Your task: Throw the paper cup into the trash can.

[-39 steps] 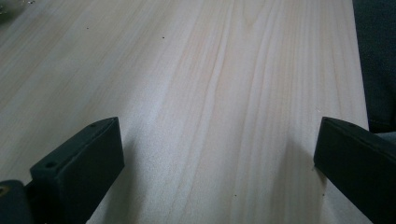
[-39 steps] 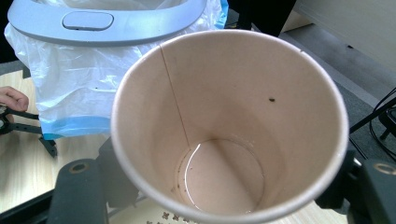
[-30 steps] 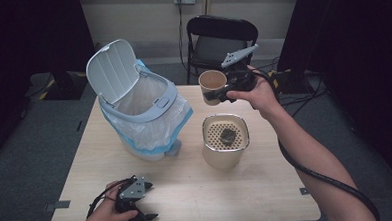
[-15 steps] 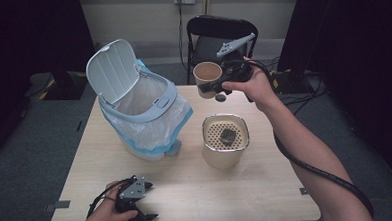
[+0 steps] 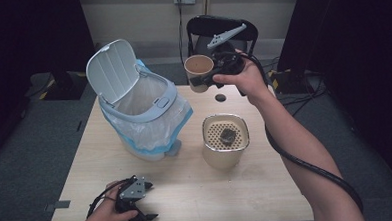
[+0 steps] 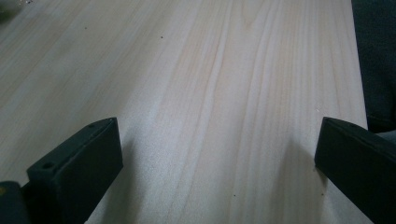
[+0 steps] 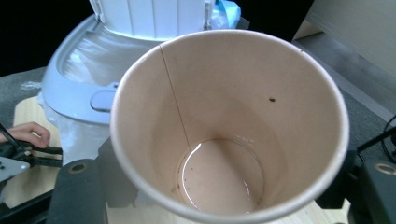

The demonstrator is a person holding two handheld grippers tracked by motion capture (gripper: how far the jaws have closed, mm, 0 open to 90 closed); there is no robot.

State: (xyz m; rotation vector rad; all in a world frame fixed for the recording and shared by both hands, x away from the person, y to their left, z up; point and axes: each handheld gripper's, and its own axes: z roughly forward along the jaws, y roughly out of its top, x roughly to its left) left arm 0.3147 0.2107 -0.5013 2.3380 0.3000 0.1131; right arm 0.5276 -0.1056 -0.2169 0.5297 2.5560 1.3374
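Currently the right gripper (image 5: 202,80) is clamped on a tan paper cup (image 5: 199,72), held in the air above the far edge of the pale wooden table (image 5: 187,191), beside the white lidded trash bin with a clear-and-blue plastic liner (image 5: 144,113). Cup mouth is tilted toward the camera, and the right gripper view shows a thin film of brownish liquid at the cup bottom (image 7: 222,177). Bin lid (image 5: 111,69) stands open. Likely step: carry the cup over the bin opening and drop it. To do it well, keep the cup upright until it's over the liner so the dregs don't drip, then release low inside the rim. A cream strainer container holding a dark lump (image 5: 226,139) sits mid-table, apart. Left gripper (image 5: 135,205) rests on the near table edge, jaws wide apart, holding nothing.
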